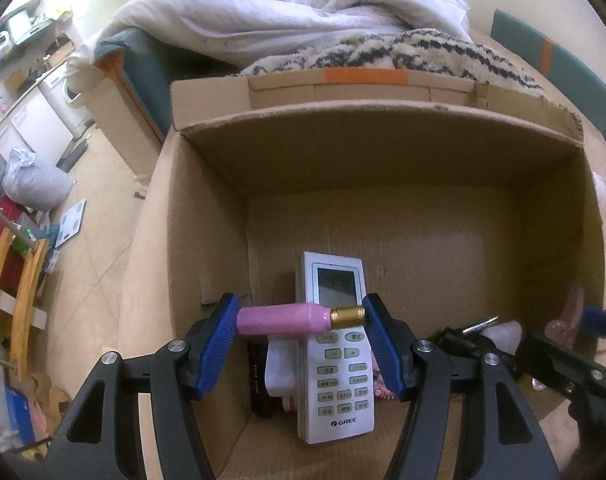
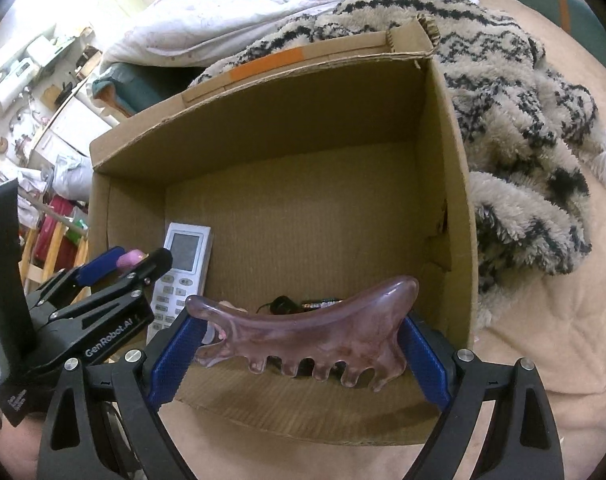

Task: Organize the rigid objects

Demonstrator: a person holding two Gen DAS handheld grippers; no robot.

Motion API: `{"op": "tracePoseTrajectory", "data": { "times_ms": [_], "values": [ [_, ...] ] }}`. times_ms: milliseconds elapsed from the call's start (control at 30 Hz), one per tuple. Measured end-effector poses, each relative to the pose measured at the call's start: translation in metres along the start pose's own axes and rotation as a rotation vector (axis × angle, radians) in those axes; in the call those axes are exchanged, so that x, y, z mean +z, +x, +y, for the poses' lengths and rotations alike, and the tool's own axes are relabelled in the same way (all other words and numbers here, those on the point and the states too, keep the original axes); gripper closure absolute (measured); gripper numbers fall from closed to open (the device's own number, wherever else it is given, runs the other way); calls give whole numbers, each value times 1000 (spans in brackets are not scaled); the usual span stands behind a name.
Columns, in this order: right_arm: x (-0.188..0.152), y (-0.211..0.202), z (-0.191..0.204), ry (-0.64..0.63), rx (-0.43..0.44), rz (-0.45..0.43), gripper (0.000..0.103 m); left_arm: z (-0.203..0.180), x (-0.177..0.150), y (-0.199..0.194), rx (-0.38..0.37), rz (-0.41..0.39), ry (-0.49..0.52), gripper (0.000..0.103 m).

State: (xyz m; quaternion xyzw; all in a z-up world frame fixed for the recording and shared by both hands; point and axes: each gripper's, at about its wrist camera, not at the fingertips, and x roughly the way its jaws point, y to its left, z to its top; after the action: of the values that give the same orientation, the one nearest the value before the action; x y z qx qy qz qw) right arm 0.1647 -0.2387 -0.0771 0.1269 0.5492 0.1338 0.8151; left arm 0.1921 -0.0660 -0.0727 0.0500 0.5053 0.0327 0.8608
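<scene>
An open cardboard box (image 1: 383,148) (image 2: 451,128) sits on a bed. My left gripper (image 1: 301,320) is shut on a pink tube with a gold cap (image 1: 281,319), held crosswise over the box's near left part, above a white GREE remote (image 1: 337,376) (image 2: 183,264) lying on the box floor. My right gripper (image 2: 303,340) is shut on a purple translucent comb-shaped scraper (image 2: 307,332), held above the box's near edge. The left gripper also shows in the right wrist view (image 2: 123,264). Dark small items (image 2: 303,304) lie on the floor behind the scraper.
A white quilt (image 1: 283,12) and a black-and-cream fuzzy blanket (image 2: 523,128) lie behind and right of the box. A dark flat item (image 1: 261,380) and white-pink things (image 1: 281,368) lie beside the remote. The floor at left holds clutter, a wooden rack (image 1: 15,280) and bags.
</scene>
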Motion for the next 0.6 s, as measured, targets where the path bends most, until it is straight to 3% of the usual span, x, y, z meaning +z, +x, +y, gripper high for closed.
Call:
{"op": "tracePoseTrajectory", "data": {
  "times_ms": [167,200,333,467,533,600],
  "values": [
    [2,-3,1,-1,-13,-17,4,1,0,-3,-18,7,-8,37],
    [2,-5,1,-3,-13,-28,0,1,0,-5,-17,5,-9,37],
    [4,-22,2,-4,20,-112,0,6,-3,-19,-23,-13,-21,34],
    [3,-38,6,-6,30,-186,0,19,-6,-41,-56,-61,-58,29],
    [1,-48,9,-11,30,-231,0,23,-8,-56,-18,-102,-54,21],
    [-3,-61,12,-20,32,-280,0,33,-13,-73,-50,-135,-77,16]
  ]
}}
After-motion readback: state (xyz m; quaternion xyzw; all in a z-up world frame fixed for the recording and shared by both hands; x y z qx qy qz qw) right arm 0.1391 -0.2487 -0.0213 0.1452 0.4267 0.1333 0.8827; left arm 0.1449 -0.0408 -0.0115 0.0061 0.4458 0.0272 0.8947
